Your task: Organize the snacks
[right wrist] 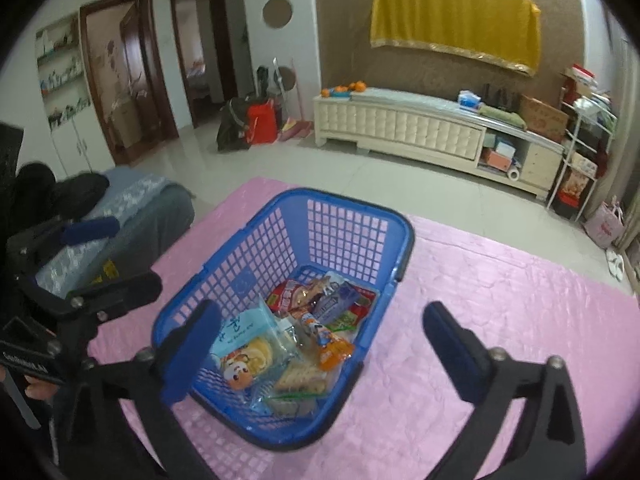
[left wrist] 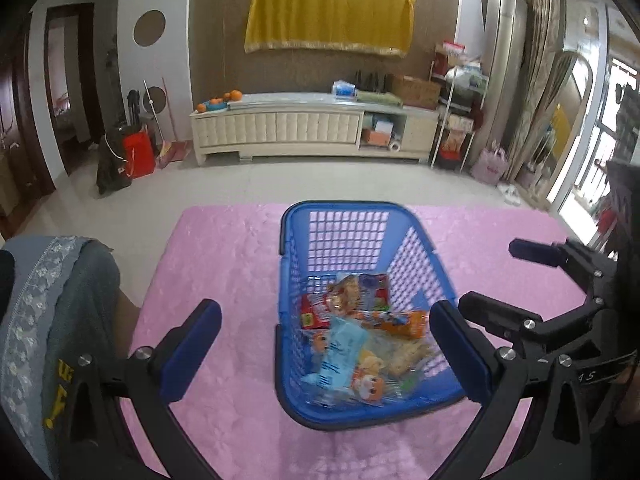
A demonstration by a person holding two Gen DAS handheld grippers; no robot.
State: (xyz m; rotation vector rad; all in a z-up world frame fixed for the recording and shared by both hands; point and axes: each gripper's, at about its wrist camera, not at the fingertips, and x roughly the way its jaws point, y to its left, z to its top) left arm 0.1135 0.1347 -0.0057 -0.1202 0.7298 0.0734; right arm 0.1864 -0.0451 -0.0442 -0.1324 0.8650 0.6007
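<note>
Blue plastic basket [left wrist: 362, 216] sits on the pink cloth [left wrist: 224, 248], and every snack packet in sight is already down in it: a pale blue packet [right wrist: 240, 330], an orange one [right wrist: 334, 350], a red one [left wrist: 314, 314], crackers [right wrist: 302, 378]. Nothing lies loose on the cloth, so the gathering looks about finished. Left gripper [left wrist: 326, 354] hangs wide open over the near rim, empty. Right gripper [right wrist: 320, 354] is just as wide and empty, one finger [right wrist: 188, 356] over the basket's near corner. What's left, I'd guess, is tidying inside or moving the basket.
</note>
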